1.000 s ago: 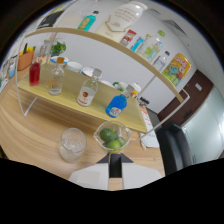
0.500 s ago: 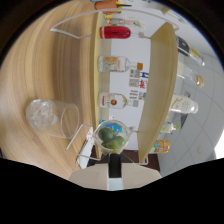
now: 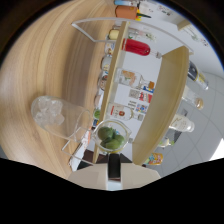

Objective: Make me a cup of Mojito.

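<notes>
My gripper (image 3: 114,161) is shut on a small clear cup of green lime pieces (image 3: 111,138), which sits right at the fingertips. The whole view is rolled about a quarter turn, so the cup is tipped on its side. Beside it on the wooden table (image 3: 55,60) stands a tall clear glass with ice cubes (image 3: 52,116), close to the lime cup's mouth. The limes are still inside the cup. Most of my fingers are hidden below the cup.
A two-level wooden shelf (image 3: 167,100) with a white frame lies beyond the cup. It carries several bottles, among them a red one (image 3: 136,47) and a clear one with a red label (image 3: 122,112). More bottles stand on the top board.
The gripper has kept rolling with the lime cup in it, and has tipped it further toward the ice glass. The glass and the shelf have not moved.
</notes>
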A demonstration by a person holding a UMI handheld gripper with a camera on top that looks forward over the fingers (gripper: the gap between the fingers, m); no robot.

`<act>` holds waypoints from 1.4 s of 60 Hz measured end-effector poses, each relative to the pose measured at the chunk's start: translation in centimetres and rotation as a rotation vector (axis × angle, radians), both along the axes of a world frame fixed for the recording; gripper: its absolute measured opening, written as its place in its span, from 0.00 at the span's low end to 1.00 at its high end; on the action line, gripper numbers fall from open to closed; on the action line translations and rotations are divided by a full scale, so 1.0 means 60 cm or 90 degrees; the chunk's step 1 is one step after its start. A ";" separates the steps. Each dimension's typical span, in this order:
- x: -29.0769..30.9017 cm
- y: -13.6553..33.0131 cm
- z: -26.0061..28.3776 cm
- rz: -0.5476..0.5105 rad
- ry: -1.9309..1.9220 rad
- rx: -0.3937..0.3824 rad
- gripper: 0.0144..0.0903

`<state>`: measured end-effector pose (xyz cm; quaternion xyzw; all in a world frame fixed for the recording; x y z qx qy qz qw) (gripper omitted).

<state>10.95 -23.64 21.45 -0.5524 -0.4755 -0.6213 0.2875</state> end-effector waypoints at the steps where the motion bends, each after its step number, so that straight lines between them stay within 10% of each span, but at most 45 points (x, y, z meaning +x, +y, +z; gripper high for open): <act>1: 0.000 0.000 0.001 -0.001 0.008 0.001 0.00; 35: 0.130 -0.024 0.057 -0.117 0.892 0.164 0.01; 64: 0.261 -0.068 -0.274 -0.347 1.077 -0.038 0.00; 84: 0.267 -0.086 -0.347 -0.390 1.065 -0.086 0.01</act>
